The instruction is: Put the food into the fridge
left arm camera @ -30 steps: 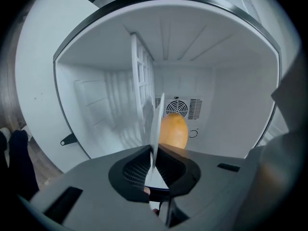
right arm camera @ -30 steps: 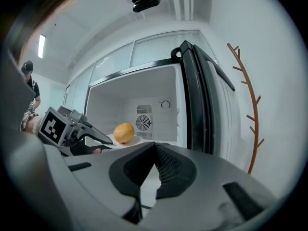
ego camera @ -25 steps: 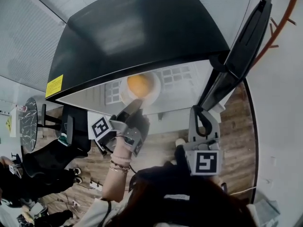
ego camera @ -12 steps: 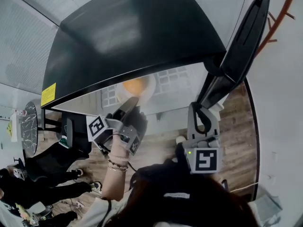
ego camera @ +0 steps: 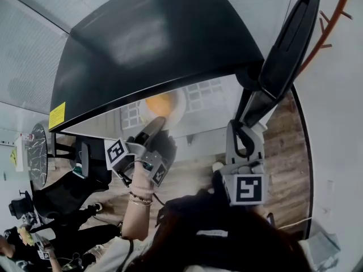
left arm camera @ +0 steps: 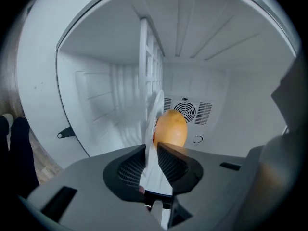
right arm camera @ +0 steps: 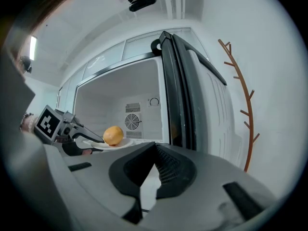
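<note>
The left tool (ego camera: 156, 123) is clamped on the near rim of the plate (ego camera: 177, 107). The fruit (ego camera: 159, 102) sits mid-plate, straight ahead along that tool's jaws — inside the fridge (ego camera: 170, 33), over the shelf (ego camera: 207, 89) and toward its left front corner. Whether the plate touches the shelf I cannot tell. The right tool (ego camera: 244, 136) has its jaws together on nothing, low beside the open door (ego camera: 286, 50) — well apart from the plate. The shelf looks bare and roomy, and there is wood floor (ego camera: 283, 146) below.
</note>
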`<state>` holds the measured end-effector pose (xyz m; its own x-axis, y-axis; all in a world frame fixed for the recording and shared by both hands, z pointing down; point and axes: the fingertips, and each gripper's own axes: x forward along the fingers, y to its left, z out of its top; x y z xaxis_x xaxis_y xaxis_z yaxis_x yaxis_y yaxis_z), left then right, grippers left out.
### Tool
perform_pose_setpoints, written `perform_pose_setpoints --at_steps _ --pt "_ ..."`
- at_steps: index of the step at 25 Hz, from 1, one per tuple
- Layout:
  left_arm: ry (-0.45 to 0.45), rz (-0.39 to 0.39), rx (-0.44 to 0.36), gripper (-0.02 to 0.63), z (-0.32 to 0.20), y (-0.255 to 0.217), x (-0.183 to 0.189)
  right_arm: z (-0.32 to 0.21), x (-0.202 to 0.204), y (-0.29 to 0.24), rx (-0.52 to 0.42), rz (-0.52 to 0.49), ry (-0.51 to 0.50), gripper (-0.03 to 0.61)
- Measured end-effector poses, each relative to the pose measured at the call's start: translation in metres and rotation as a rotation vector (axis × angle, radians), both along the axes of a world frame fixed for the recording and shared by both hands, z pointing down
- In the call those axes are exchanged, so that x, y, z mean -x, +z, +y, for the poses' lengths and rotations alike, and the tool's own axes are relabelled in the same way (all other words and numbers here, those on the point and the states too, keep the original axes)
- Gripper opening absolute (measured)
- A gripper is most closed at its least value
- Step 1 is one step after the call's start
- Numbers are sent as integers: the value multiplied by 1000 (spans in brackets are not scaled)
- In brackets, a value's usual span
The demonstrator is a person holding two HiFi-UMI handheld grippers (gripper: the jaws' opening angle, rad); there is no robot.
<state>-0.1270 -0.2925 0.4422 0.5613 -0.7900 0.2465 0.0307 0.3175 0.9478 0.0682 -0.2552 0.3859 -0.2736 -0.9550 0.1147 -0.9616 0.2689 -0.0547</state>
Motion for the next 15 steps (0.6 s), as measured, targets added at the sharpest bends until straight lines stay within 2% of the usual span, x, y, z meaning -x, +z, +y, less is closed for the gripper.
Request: perform_pose_setpoints --at_steps 10,15 --pt "25 23 -14 69 5 3 -3 2 0 6 -8 -11 -5 -2" --pt "25 36 -3 68 18 5 -5 7 -1 10 22 7 -19 -2"
